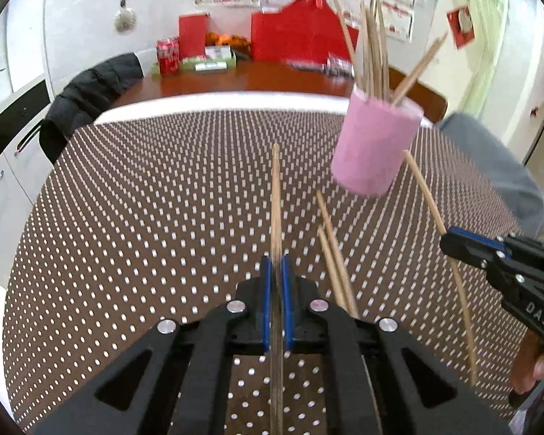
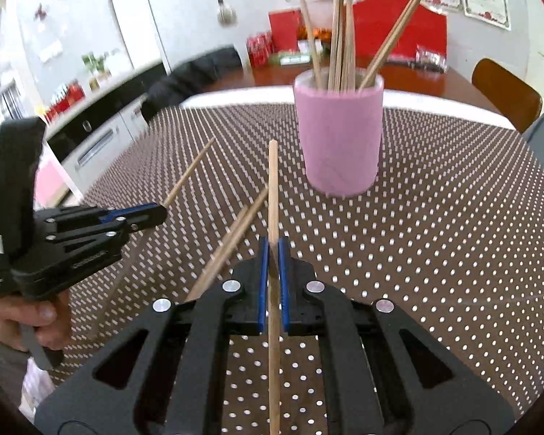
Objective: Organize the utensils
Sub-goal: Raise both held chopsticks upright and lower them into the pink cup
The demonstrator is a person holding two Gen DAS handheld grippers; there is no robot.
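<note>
A pink cup (image 1: 375,145) (image 2: 339,137) stands on the dotted tablecloth and holds several wooden chopsticks (image 2: 341,36). My left gripper (image 1: 276,259) is shut on one chopstick (image 1: 275,188), which points forward above the cloth. My right gripper (image 2: 273,250) is shut on another chopstick (image 2: 273,181), with the cup just ahead and to its right. Each gripper shows in the other's view: the right gripper (image 1: 449,241) with its chopstick (image 1: 424,188), the left gripper (image 2: 159,212) with its own (image 2: 190,174). Two loose chopsticks (image 1: 332,250) (image 2: 235,235) lie on the cloth between the grippers.
The brown cloth with white dots (image 1: 145,199) covers the near table. Behind it a wooden table (image 1: 235,79) carries red bags, a red can and a small box. A black jacket (image 1: 90,90) hangs over a chair at the left. A wooden chair (image 2: 504,94) stands at the far right.
</note>
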